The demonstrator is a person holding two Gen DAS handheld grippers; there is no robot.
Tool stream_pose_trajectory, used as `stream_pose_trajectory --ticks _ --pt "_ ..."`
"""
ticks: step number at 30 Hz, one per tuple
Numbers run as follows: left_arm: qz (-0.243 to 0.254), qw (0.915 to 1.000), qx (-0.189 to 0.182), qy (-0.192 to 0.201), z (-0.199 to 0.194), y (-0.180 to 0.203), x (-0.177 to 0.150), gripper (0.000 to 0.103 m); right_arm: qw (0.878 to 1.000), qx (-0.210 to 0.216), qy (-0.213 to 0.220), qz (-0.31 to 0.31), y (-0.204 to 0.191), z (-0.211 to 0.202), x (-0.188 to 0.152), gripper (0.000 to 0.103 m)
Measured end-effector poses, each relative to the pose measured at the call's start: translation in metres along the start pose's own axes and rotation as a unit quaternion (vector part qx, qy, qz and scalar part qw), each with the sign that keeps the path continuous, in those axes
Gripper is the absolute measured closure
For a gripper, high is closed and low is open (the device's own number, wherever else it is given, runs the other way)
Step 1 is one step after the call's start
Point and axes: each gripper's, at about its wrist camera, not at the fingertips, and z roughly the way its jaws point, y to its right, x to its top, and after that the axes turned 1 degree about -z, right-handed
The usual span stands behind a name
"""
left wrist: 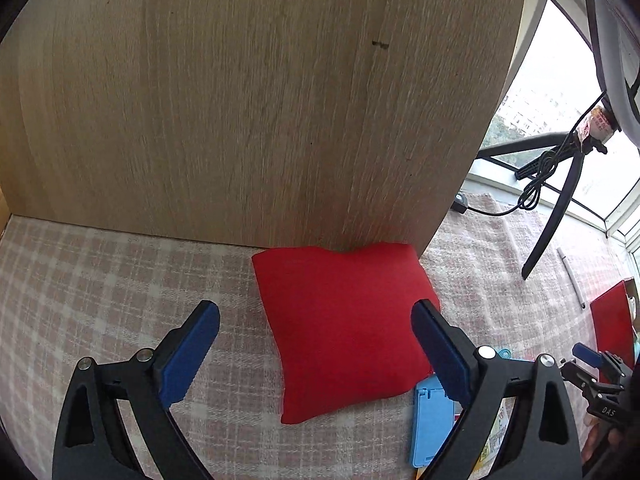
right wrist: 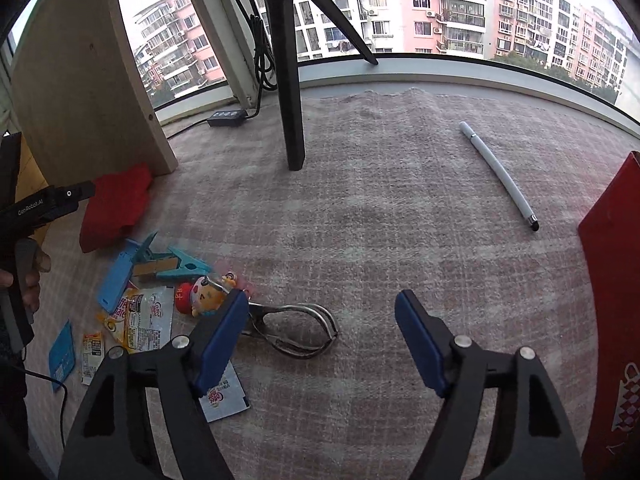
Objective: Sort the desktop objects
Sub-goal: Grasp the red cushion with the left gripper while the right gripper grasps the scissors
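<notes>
A red cushion (left wrist: 344, 328) lies on the checked cloth against a wooden panel (left wrist: 240, 100); it also shows in the right wrist view (right wrist: 114, 208). My left gripper (left wrist: 316, 344) is open and empty, its fingers on either side of the cushion's near part. My right gripper (right wrist: 320, 340) is open and empty above the cloth. A metal clip (right wrist: 296, 330) lies just right of its left finger. A toy figure (right wrist: 202, 296), blue clothespins (right wrist: 172, 266), a blue holder (right wrist: 118, 280) and coffee sachets (right wrist: 140, 320) lie at the left. A white stylus pen (right wrist: 500, 176) lies at the far right.
A black tripod leg (right wrist: 290, 96) stands at the far middle of the cloth. A red box (right wrist: 616, 300) stands at the right edge. A black power strip (right wrist: 226, 118) and cable lie by the window ledge. A blue card (right wrist: 62, 354) lies at the left.
</notes>
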Motion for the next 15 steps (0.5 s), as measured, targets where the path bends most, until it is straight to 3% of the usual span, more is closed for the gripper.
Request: stream_pose_trajectory --ticks 5,8,15 --pt "-0.007 0.9998 -0.01 -0.015 0.014 -0.003 -0.005 0.017 0.999 0.035 -0.003 0.014 0.001 0.001 -0.001 0.04" --pt "-0.015 0.9995 -0.026 -0.013 0.015 -0.005 -0.006 0.026 0.999 0.04 0.008 -0.011 -0.001 -0.013 -0.003 0.04" --pt "0.003 0.9996 -0.023 -0.012 0.012 0.003 -0.002 0.042 0.993 0.018 -0.019 -0.118 -0.012 -0.02 -0.014 0.04"
